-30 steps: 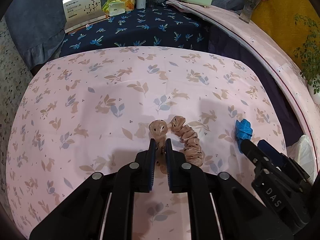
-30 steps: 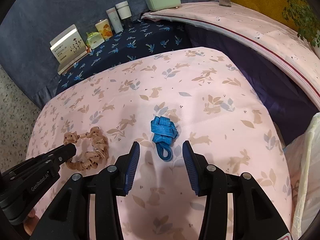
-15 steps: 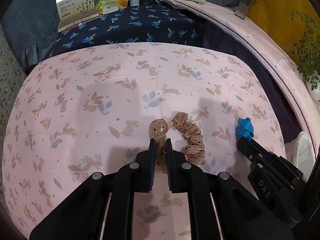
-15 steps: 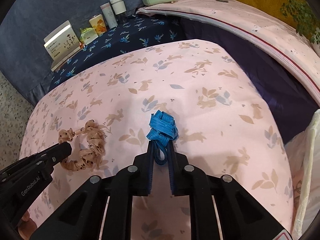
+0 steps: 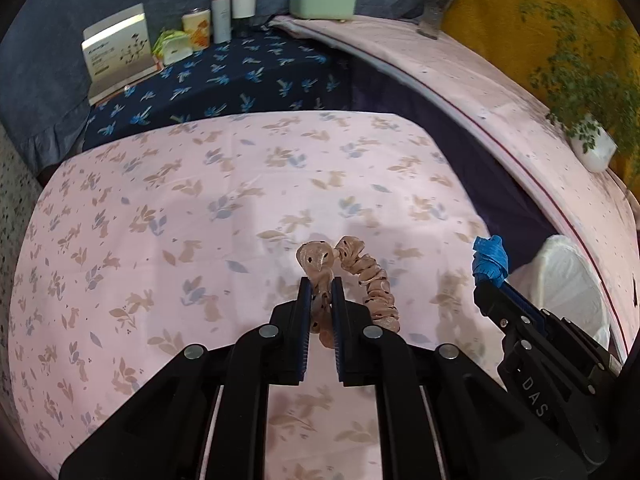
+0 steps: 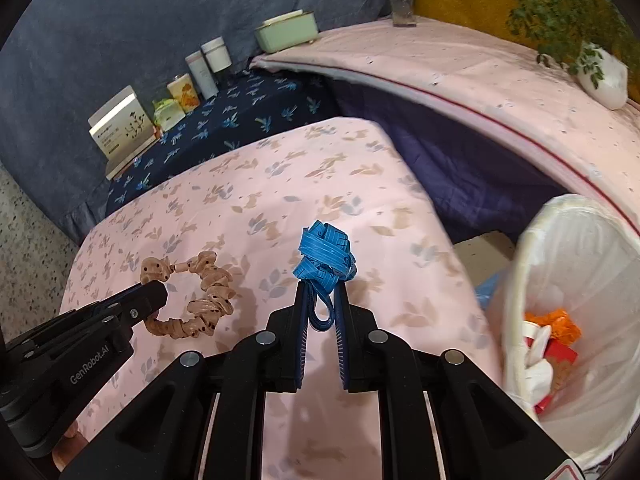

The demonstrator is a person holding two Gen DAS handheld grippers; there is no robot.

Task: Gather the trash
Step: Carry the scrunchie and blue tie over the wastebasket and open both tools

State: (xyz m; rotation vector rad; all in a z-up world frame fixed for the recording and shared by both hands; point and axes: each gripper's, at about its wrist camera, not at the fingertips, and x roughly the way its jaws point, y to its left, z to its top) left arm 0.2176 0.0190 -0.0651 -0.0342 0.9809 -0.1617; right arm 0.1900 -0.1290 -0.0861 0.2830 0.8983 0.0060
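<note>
At the bottom centre of the left wrist view, the left gripper (image 5: 320, 286) is clamped tight on one end of the tan scrunchie (image 5: 352, 280), the rest of it trailing to the right over the pink bunny-print cover (image 5: 200, 220). In the right wrist view, the right gripper (image 6: 322, 292) has just been closing and now pinches the lower loop of the blue tape bundle (image 6: 325, 258), most of which sticks out past the fingertips. At the right edge waits the white-lined trash bin (image 6: 516, 280), already holding orange and red scraps. The likely trouble: the thin loop could slip free on the way across, or the dangling scrunchie could catch the bin's rim. Farther off, bottles and a box line the upper left.
</note>
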